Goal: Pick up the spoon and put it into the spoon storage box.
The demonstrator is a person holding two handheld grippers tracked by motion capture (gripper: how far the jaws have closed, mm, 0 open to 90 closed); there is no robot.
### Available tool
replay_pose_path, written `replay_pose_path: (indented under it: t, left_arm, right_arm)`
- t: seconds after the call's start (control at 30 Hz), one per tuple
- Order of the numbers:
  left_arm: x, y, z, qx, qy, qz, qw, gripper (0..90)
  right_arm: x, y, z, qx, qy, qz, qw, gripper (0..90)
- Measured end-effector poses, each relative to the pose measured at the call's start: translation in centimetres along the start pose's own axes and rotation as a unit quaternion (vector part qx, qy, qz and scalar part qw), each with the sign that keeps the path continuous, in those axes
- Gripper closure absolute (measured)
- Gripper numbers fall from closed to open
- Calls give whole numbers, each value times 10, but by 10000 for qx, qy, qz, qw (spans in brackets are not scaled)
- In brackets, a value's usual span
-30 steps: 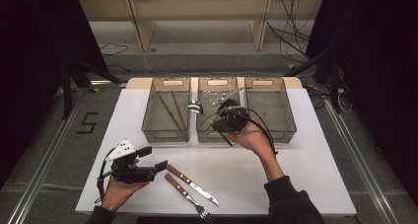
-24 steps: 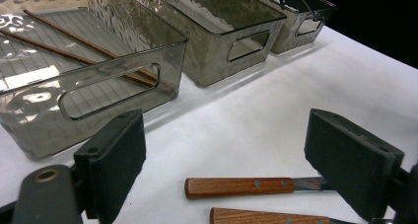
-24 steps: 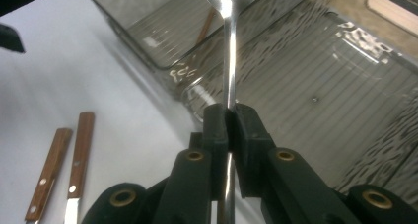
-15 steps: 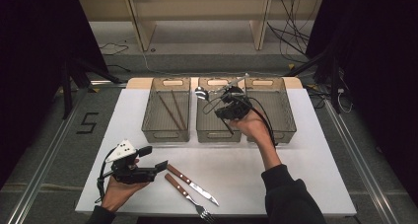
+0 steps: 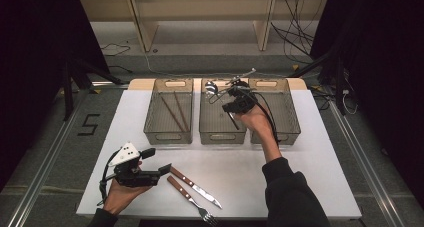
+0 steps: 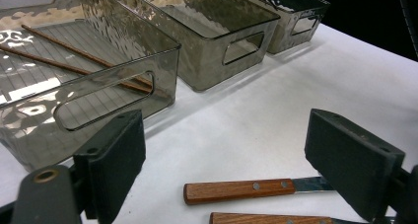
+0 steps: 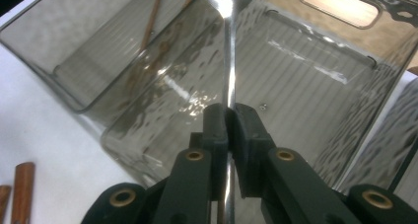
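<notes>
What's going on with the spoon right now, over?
Right gripper shut on the spoon, above the middle bin. Left gripper open, by the knife. Nothing in the way.

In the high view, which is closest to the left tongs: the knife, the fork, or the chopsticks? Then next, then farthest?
From the left tongs:
1. Knife, just right of them on the table.
2. Fork, a little farther, nearer the table's front edge.
3. Chopsticks, farthest, in the left bin at the back.

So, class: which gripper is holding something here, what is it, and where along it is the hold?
The right gripper is shut on a metal spoon, clamped on its thin handle, above the middle bin. The left gripper is open, holding nothing.
</notes>
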State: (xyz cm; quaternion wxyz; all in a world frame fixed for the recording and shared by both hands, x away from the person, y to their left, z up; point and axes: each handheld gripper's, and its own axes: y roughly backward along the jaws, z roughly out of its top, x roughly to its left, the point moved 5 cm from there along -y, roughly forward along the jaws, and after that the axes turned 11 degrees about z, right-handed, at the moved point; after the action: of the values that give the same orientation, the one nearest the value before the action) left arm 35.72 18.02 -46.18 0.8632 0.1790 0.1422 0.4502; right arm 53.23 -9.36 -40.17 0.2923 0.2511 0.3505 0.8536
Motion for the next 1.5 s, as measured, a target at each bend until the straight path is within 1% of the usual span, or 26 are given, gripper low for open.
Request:
replay_pose_path:
  t: [0.13, 0.17, 0.2, 0.3, 0.43, 0.47, 0.57, 0.63, 0.67, 0.77, 0.8, 0.83, 0.9, 1.0, 1.17, 1.23, 1.33, 1.37, 1.47, 1.5]
  left_arm:
    - [0, 0, 0, 0, 16, -10, 10000, 153]
    - [0, 0, 0, 2, 14, -10, 10000, 153]
    - [0, -1, 0, 14, -2, -15, 10000, 153]
    - [0, -1, 0, 22, -6, -19, 10000, 153]
    - [-1, -1, -1, 31, -2, -27, 10000, 153]
    - [-1, -1, -1, 31, -2, -29, 10000, 153]
    - [-1, -1, 0, 22, 2, -31, 10000, 153]
    - [-1, -1, -1, 30, 4, -36, 10000, 153]
    - [-2, -1, -1, 37, 7, -38, 10000, 153]
    - [-2, -1, -1, 43, -1, -46, 10000, 153]
    - [-2, -1, -1, 42, 2, -46, 10000, 153]
    - [-2, -1, -1, 42, 4, -47, 10000, 153]
    - [-1, -1, -1, 50, 5, -49, 10000, 153]
    - [-1, -1, -1, 54, 4, -49, 10000, 153]
    - [-2, -1, -1, 65, -25, -57, 10000, 153]
    - [-2, -1, -1, 67, -25, -61, 10000, 153]
    - [-2, -1, -1, 73, -27, -58, 10000, 153]
    - [-2, -1, -1, 76, -30, -59, 9999, 153]
    - [-2, -2, -1, 89, -31, -49, 9999, 153]
    - [-2, -2, -1, 99, -33, -37, 9999, 153]
  right_arm:
    - [-10, -5, -1, -6, -155, -69, 9999, 851]
    - [-10, -5, -1, -6, -155, -69, 9999, 851]
    - [-14, -7, -1, 48, -219, -143, 9996, 851]
    - [-19, -10, -2, 79, -309, -161, 9994, 851]
    - [-21, -13, -3, 105, -325, -187, 9992, 851]
    - [-22, -15, -3, 146, -352, -226, 9990, 850]
    - [-23, -19, -4, 163, -427, -234, 9987, 849]
    - [-24, -20, -5, 198, -412, -247, 9987, 848]
    - [-24, -23, -6, 252, -458, -269, 9983, 843]
    - [-24, -27, -7, 253, -516, -271, 9980, 827]
    - [-24, -28, -7, 240, -571, -264, 9977, 767]
    - [-24, -29, -7, 256, -568, -227, 9978, 696]
    - [-23, -29, -6, 253, -598, -205, 9977, 628]
    - [-22, -24, -5, 145, -634, -150, 9978, 537]
    - [-19, -14, -6, 32, -578, -59, 9983, 477]
    - [-16, -10, -7, -23, -518, -18, 9987, 452]
    - [-14, -6, -9, -81, -466, 20, 9989, 438]
    - [-10, -2, -10, -155, -413, 63, 9990, 419]
    - [-6, 3, -13, -200, -353, 97, 9991, 408]
    - [-2, 8, -17, -241, -268, 114, 9993, 393]
